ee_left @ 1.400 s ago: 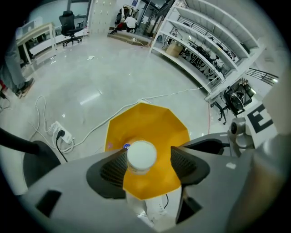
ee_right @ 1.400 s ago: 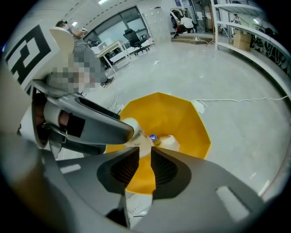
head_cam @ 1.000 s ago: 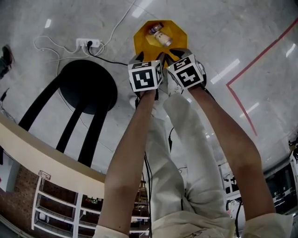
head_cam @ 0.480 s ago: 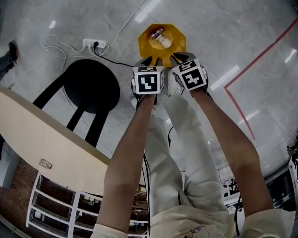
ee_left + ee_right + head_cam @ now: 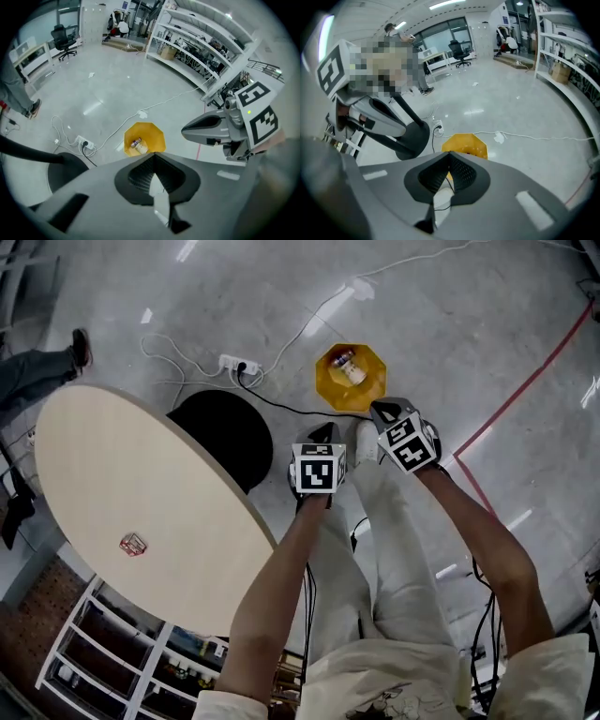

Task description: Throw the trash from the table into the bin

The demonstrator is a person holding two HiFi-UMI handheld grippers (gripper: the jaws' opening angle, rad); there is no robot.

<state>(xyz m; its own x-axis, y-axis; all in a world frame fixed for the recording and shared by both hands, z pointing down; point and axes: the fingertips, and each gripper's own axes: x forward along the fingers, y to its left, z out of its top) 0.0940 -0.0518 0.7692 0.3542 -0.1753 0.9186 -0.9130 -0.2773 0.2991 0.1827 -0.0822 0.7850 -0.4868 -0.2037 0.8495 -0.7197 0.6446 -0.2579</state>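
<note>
Stool (image 5: 225,432), black and round, stands between the pale round table (image 5: 141,474) and the yellow eight-sided bin (image 5: 367,390), its seat partly tucked under the table's edge. Just beyond it a white power strip (image 5: 236,364) lies on the floor, with a white cable looping away and a black one running past the bin. The bin holds a small bottle (image 5: 349,365). One small reddish scrap (image 5: 132,544) lies on the table top, well apart from both my tools.

I hold my left gripper (image 5: 322,434) and my right gripper (image 5: 382,412) side by side above the floor, near the bin and pointing steeply down. Both pairs of jaws have just been closing and now meet, clenched on nothing.

My pale trousers (image 5: 394,549) fill the space below my arms. The floor (image 5: 469,324) is glossy grey, crossed by a red tape line (image 5: 511,404). Someone's shoe (image 5: 80,345) shows at the far left. White shelving (image 5: 103,652) stands beneath the table's near edge, and long racks (image 5: 201,42) and an office chair (image 5: 61,35) line the room.
</note>
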